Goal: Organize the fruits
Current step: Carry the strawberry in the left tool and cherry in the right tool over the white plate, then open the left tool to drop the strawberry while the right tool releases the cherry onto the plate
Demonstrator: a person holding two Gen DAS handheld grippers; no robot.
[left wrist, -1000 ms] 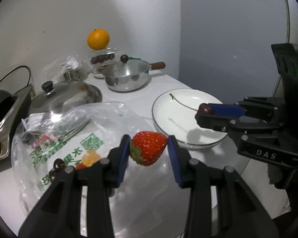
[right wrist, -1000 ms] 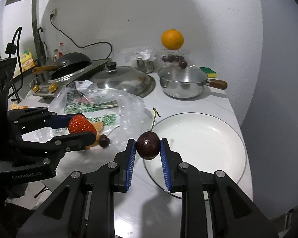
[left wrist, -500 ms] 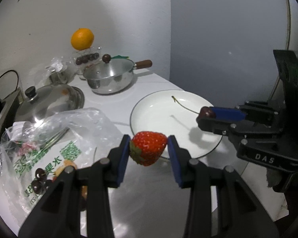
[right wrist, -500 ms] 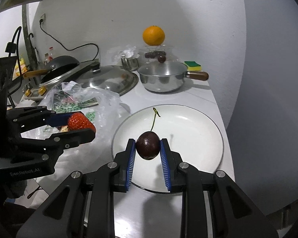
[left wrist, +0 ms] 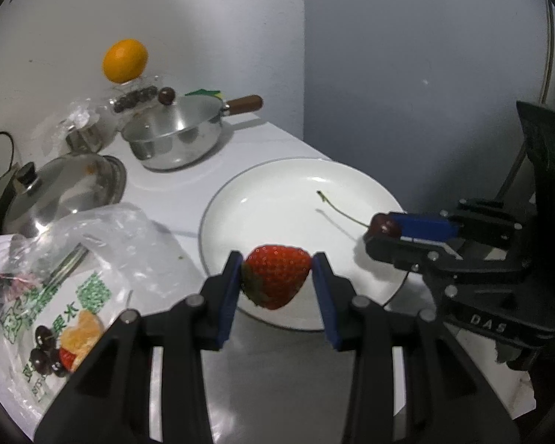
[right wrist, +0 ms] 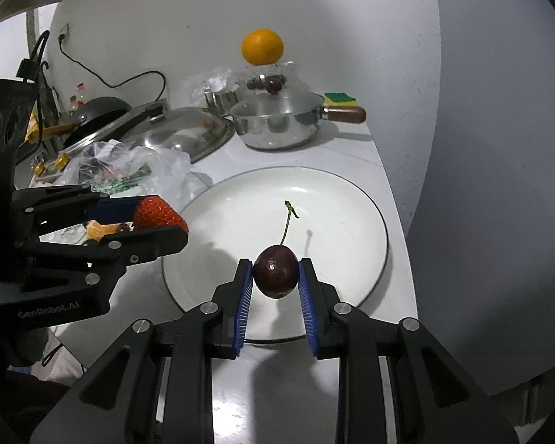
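Blue pads of the left gripper (left wrist: 276, 277) are seen pressed against both flanks of a red strawberry (left wrist: 275, 275), which is clamped between them, tip downward, over the near rim of the white plate (left wrist: 277, 192). The right gripper (right wrist: 275, 277) is likewise closed on a dark cherry (right wrist: 275, 276), held at the fingertips with its green stem pointing up and away over the plate's centre. Both fruits are carried clear of the plate surface (shadows are cast on it beneath them). In the left wrist view the cherry (left wrist: 384, 225) is found to the right of the strawberry, well apart from it. A clear plastic bag (left wrist: 66, 259) holding more fruit is noted left of the plate. A steel saucepan (left wrist: 174, 140) is set behind the plate, and an orange (left wrist: 125, 60) is perched above a container at the wall.
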